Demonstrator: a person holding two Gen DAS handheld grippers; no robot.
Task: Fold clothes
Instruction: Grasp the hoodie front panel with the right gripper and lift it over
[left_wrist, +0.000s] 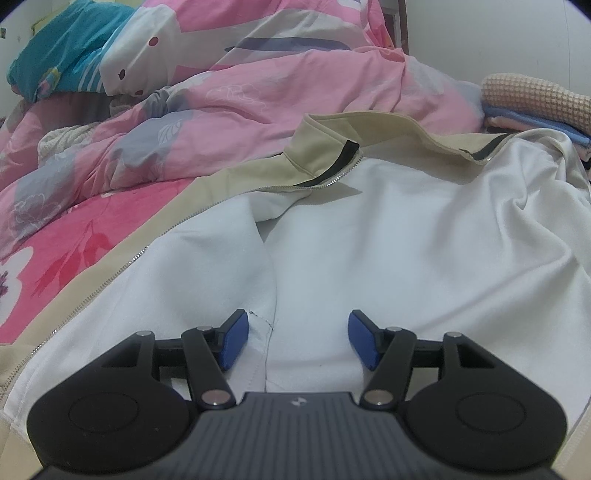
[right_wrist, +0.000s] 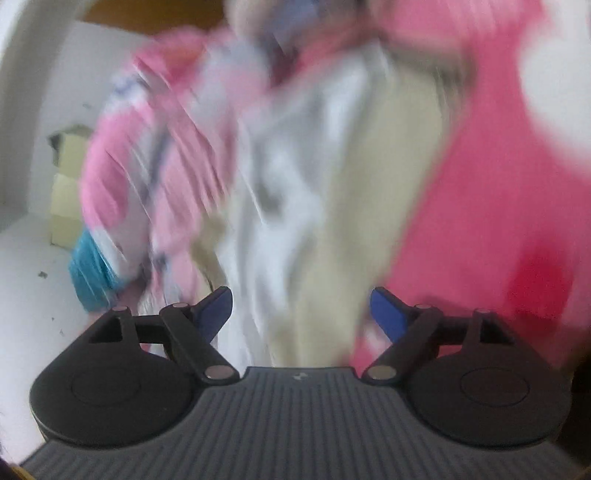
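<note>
A beige zip-up jacket lies opened out on the bed with its white lining facing up. Its collar points away from me and a zipper edge runs along the left. My left gripper sits low over the lining near a seam, its blue pads apart and pressing on nothing. The right wrist view is heavily blurred. In it my right gripper stands wide open with nothing gripped, and the beige and white jacket smears behind it.
A pink floral duvet is bunched up behind the jacket, with a teal pillow at the far left. The pink bedsheet shows on the left. Folded towels are stacked at the right. A white wall is in the right wrist view.
</note>
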